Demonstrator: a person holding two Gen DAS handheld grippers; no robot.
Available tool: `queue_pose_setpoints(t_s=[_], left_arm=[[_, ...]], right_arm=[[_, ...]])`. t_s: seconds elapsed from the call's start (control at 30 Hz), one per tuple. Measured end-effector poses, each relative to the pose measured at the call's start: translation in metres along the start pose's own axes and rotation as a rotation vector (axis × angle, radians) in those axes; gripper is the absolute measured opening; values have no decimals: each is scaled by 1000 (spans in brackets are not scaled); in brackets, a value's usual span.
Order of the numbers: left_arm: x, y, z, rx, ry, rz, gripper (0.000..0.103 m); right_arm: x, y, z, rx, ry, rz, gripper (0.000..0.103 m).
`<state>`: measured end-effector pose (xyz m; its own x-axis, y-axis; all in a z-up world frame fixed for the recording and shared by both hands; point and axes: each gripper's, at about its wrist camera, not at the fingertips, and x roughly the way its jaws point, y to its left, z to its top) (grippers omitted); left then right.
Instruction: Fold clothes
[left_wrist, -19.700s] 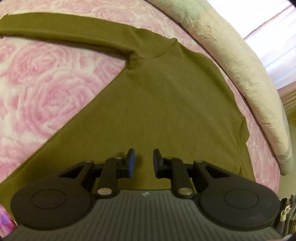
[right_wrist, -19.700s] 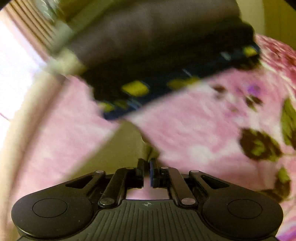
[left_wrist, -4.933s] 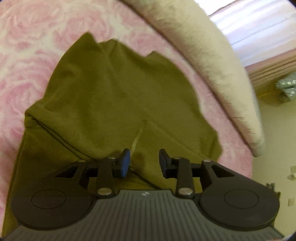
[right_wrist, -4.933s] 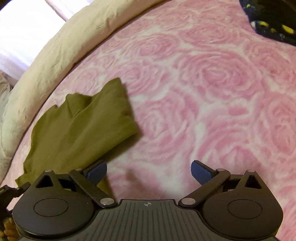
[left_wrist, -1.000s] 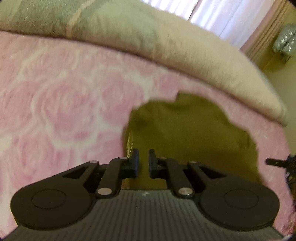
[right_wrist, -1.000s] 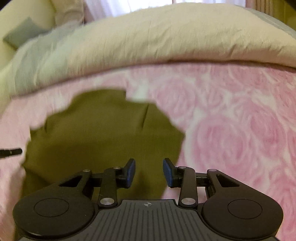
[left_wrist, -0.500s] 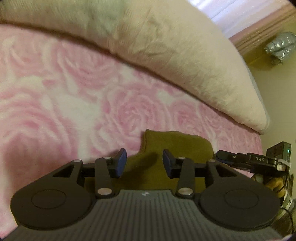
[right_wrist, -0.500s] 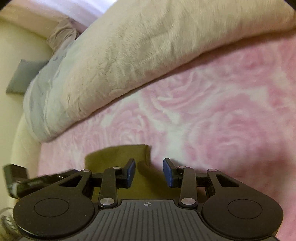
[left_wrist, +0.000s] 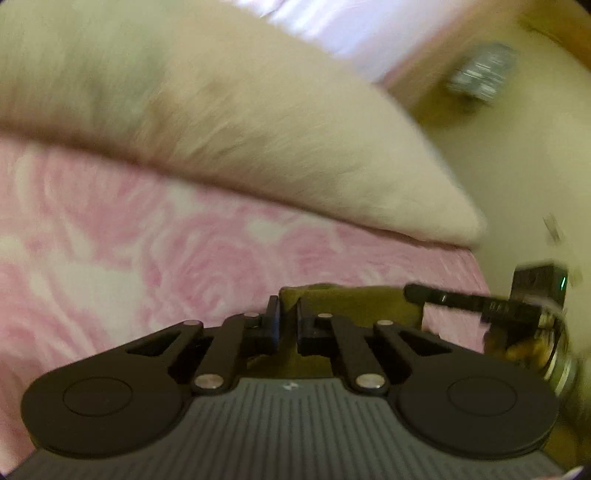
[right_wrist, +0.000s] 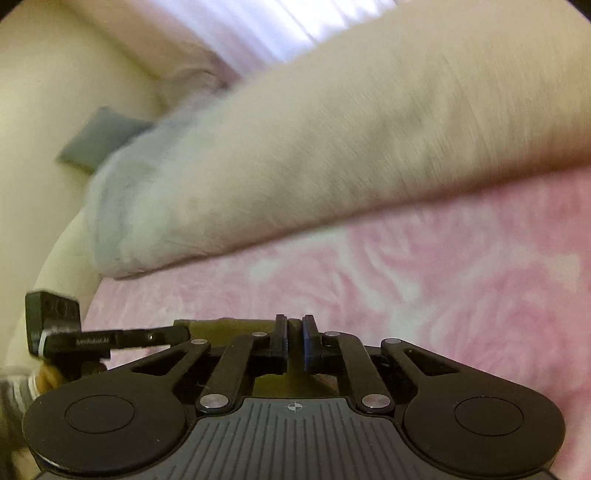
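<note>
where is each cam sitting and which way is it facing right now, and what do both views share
Left wrist: sits on the left gripper, facing forward and somewhat down across the pink rose blanket to the cream duvet; its jaws are closing on the olive garment; the right gripper enters at right.
Right wrist: sits on the right gripper, facing the same bedding; its jaws pinch the garment's edge; the left gripper enters at left.
Shared: garment, blanket, duvet, and each other's gripper.

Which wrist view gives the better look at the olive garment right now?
The left wrist view: the olive garment shows as a wider strip with its corner between the fingers of the left hand-held gripper. The right wrist view shows only a thin sliver of it, mostly hidden behind the right hand-held gripper.
</note>
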<state>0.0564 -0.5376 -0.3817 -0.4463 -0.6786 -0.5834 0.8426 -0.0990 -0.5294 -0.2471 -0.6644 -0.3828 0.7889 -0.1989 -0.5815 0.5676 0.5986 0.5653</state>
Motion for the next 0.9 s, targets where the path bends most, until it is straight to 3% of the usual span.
queue_pose_setpoints(t_s=[0.07,0.13,0.2,0.37,0.43,0.53,0.63,0.73,0.87,0.9], left_arm=[[-14,-21,-18,125,-10,24,5],[-28,-43,-38,248,-15,53,5],[-32,-52,-59,292,34,68,6],[-47,-61,-103,327,182,92,10],[-59,-59,-99,264,160,81,10],[-73,-59,-80,169,64,66,10],[-70,-65,-59,117,-26,70,15],[-37,-74,-60,167,16,87,15],[-5,-82,-94,308,131,159,15],[-4,-81,-108,350,145,183,16]], right_arm=[[-24,26,-13,-157,-44,1,6],[-40,47,-34,-289,-32,-17,6],[-51,62,-58,-390,10,-39,6],[-54,69,-106,-403,256,-95,7],[-60,70,-111,-379,296,-128,7],[-72,70,-98,-301,249,-148,7],[-76,75,-78,-226,127,-115,7],[-63,82,-63,-189,46,-102,7],[-25,85,-81,-241,98,-143,7],[-18,81,-94,-260,149,-168,7]])
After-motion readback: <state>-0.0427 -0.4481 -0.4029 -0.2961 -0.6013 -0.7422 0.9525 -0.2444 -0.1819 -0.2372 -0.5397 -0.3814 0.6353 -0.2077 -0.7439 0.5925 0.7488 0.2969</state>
